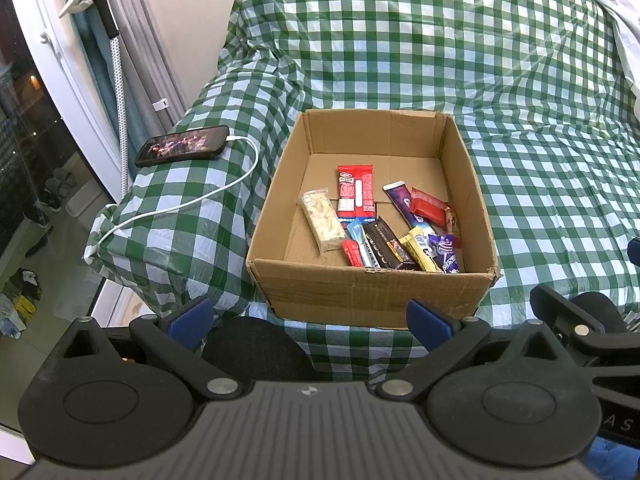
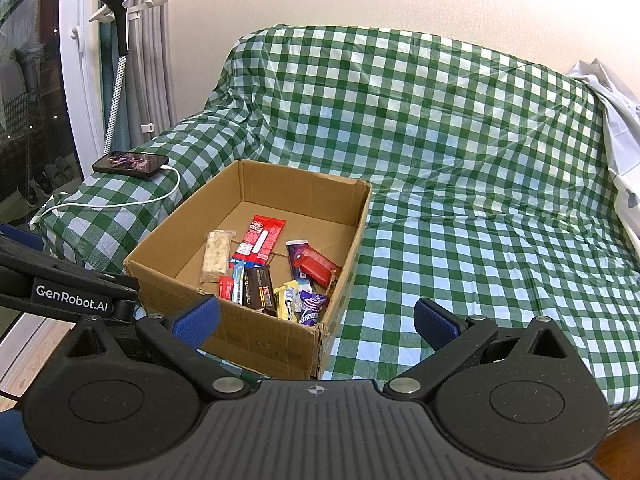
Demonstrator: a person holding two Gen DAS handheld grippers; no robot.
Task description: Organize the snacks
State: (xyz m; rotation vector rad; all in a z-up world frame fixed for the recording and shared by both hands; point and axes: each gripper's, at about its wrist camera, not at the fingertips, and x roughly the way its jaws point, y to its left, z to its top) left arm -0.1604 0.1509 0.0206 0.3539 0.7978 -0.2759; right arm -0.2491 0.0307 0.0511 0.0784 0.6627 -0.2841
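Green-checked sofa (image 1: 480,80) against a cream wall. On its seat, an open cardboard box (image 1: 372,292) holding wrapped snacks (image 1: 384,224) along its floor. On the armrest, a phone (image 1: 182,146) on a white cable (image 1: 224,192). Before the box, left gripper (image 1: 310,320) and right gripper (image 2: 316,324), fingers spread wide, holding nothing.

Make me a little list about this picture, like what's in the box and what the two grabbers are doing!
place: sofa under a green checked cover
box: open cardboard box on the seat
in box: snack bars and packets, such as a red packet, a pale bar, a dark bar
beside box: phone on its charging cable
left gripper: jaws open, holding nothing
right gripper: jaws open, holding nothing
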